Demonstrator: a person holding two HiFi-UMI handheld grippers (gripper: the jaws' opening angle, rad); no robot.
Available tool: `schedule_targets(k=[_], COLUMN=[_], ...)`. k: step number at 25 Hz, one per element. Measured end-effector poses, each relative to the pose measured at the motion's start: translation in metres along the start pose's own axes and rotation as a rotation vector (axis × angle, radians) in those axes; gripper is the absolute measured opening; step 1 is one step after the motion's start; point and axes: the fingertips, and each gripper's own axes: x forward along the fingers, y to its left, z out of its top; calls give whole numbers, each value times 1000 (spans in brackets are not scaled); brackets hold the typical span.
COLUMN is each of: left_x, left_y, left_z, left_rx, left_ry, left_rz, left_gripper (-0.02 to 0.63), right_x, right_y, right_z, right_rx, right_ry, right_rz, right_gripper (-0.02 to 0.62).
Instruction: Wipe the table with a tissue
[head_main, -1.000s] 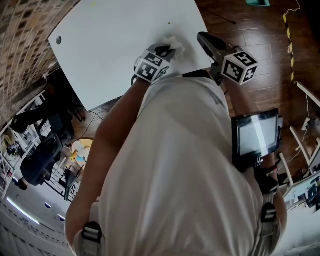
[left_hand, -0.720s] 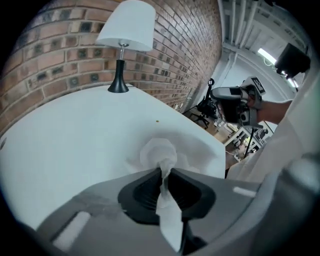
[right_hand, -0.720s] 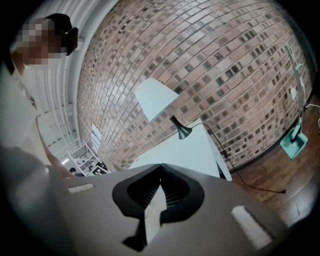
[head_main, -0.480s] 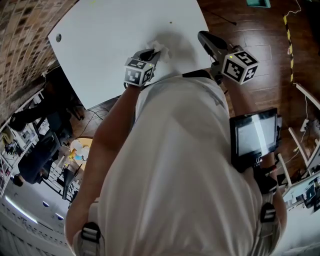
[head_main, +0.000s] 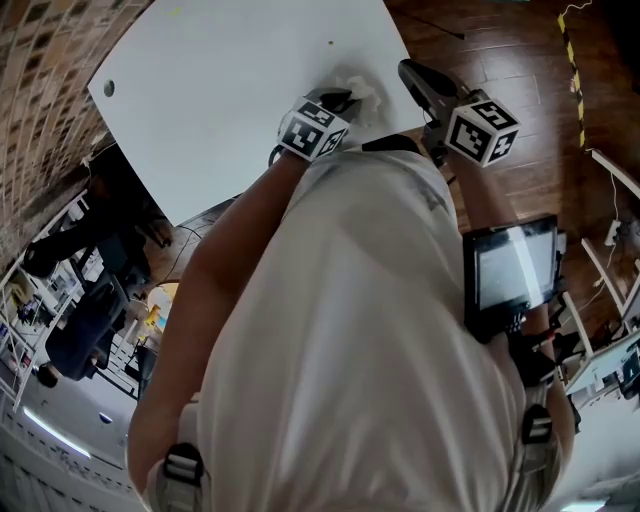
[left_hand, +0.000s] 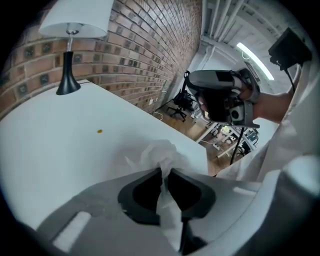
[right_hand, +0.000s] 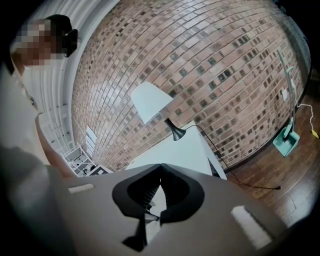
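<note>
Left gripper: jaws clenched on crumpled white tissue, which touches the white table. Right gripper: jaws together, empty, just beside the table's edge.

left tongs: clamped, pitched steeply down | right tongs: closed, near level

Bright, overhead strip light; fisheye warp @ edges

Checked everywhere, found no readable text. Spotted only black-and-white square markers on the left cube and right cube, no letters or numbers. Couldn't read the tablet screen either.
</note>
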Motion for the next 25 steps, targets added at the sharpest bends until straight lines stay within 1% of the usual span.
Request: schedule_targets(k=[3,5,6,7,9,13,15,16,18,20,23,25], left_x=[13,16,15,12,-3,-54,-78,-89,-103,-109,-100,-88], left_y=[-24,-31,-31,-27,-10,40,63,73,86,91,80,68], left_z=[1,2,4,8,20,33,31,28,20,16,16,17], left_rx=[0,6,-2,-23,-96,-257,-306,-321,-340,-353,-354,-320], left_ry=[17,24,13,-14,-106,-300,-363,-380,-393,-389,-366,-319], left_rz=[-80,-106,-109,-105,-79,11,53,69,87,88,52,36], left_gripper=[49,49,49,49,49,49,49,49,49,49,49,49], right_x=[-1,-2,-2,-1,0,-1,-3,-3,-2,-1,1,1], right_y=[-4,-6,-8,-9,-10,-9,-10,-11,-11,-11,-7,-4], right_z=[1,4,6,8,13,22,24,25,26,27,28,30], right_rx=[2,1,0,-1,-3,-12,-16,-18,-18,-17,-22,-30], right_ry=[-1,-3,-5,-7,-16,-32,-33,-32,-28,-25,-15,-11], right_rz=[-7,-10,-12,-14,-14,-8,-5,-3,1,6,9,9], right_gripper=[8,8,8,8,8,8,8,8,8,8,8,8])
